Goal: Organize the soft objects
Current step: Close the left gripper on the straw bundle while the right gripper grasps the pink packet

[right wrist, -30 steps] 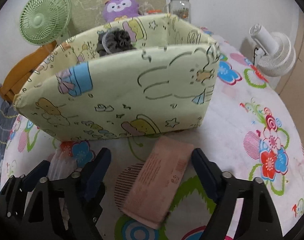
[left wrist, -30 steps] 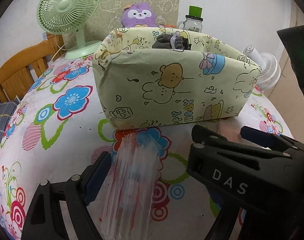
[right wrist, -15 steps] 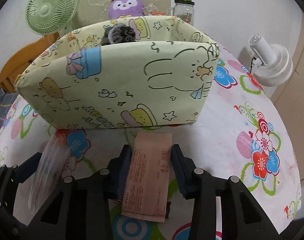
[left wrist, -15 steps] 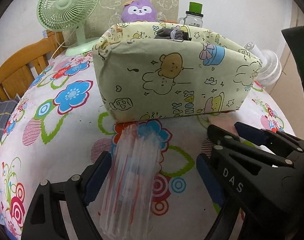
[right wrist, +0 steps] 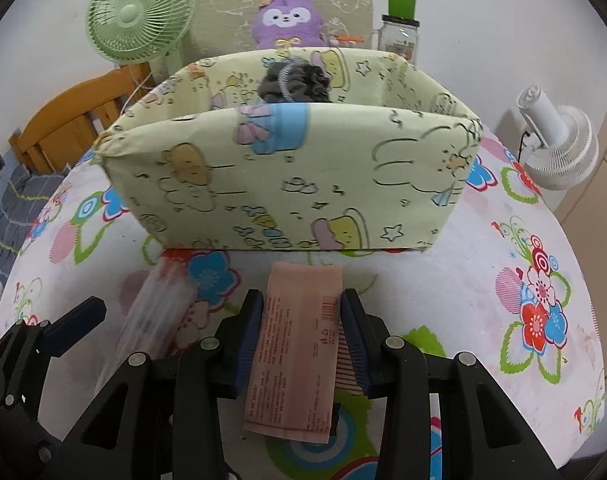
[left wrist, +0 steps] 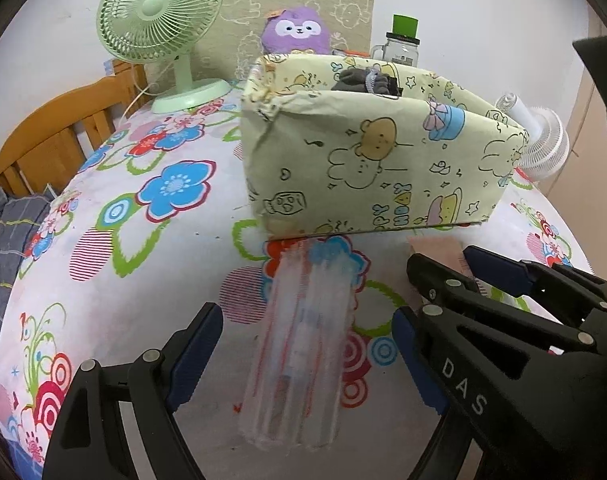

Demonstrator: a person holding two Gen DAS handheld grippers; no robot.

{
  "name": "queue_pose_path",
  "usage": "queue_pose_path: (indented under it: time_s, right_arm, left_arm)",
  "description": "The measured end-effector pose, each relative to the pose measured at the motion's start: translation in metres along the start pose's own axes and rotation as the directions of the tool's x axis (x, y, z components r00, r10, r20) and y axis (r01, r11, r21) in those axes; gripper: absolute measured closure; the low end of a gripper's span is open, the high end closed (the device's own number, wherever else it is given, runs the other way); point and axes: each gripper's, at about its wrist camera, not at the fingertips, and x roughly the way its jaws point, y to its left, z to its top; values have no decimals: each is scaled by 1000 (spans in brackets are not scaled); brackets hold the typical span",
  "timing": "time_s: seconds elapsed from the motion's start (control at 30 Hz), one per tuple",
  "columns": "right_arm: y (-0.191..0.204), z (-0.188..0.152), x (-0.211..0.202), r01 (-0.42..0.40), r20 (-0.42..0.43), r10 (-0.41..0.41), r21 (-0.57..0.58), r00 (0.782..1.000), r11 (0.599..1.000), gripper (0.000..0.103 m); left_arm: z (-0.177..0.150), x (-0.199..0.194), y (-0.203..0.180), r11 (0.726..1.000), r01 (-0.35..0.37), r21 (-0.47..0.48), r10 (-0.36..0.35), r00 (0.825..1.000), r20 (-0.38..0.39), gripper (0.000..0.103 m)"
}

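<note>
Right gripper (right wrist: 301,334): jaws have just been closing and now clamp the pink packet (right wrist: 293,344) by its long edges, a pad pressed on each side. The packet lies flat on the floral cloth (right wrist: 463,300), its far end just short of the fabric box (right wrist: 303,176) straight ahead of the jaws.

Left gripper (left wrist: 307,356): jaws stand wide apart and straddle the clear sleeve of straws (left wrist: 303,344), neither pad touching it. The sleeve runs lengthwise between the fingers, its far end at the foot of the same box.

Inside the box, at the far wall, sits a grey mesh puff (right wrist: 295,80) (the only item visible in it).

Risks, as judged:
- The packet is thin and soft; the side squeeze may buckle it, and it could slide out once lifted.
- The grip sits well forward of the packet's near end, so that end may droop and snag on the box's near wall on the way over.
- The two grippers are close together; a sideways swing by the right one could strike the left or nudge the sleeve out of its jaws.
- The clear sleeve looks slippery and may roll as the left jaws close.
</note>
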Motion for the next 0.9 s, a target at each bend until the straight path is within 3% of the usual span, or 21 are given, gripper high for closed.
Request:
queue_pose_path:
  time_s: [0.2, 0.3, 0.57, 0.67, 0.83, 0.9]
  right_arm:
    - [10, -2, 1, -14, -9, 14, -12, 1000, 1000, 60]
    - [12, -2, 3, -15, -13, 15, -15, 1000, 1000, 60]
    - [9, 1, 7, 0, -21, 0, -4, 1000, 1000, 60]
    - [8, 2, 8, 1, -21, -1, 2, 1000, 1000, 60]
    - [5, 2, 7, -3, -21, 3, 11, 1000, 1000, 60]
    - [5, 2, 6, -2, -17, 2, 9, 1000, 1000, 60]
  left_arm:
    - [-4, 2, 9, 1000, -8, -9, 8, 1000, -8, 18]
    - [-4, 6, 12, 1000, -8, -13, 8, 1000, -15, 28]
    - [-2, 10, 8, 1000, -1, 1, 1, 1000, -12, 40]
    - [0, 11, 7, 1000, -1, 6, 1, 1000, -11, 47]
    - [0, 8, 3, 1000, 17, 19, -17, 1000, -13, 69]
    - [0, 7, 2, 1000, 18, 12, -18, 1000, -9, 72]
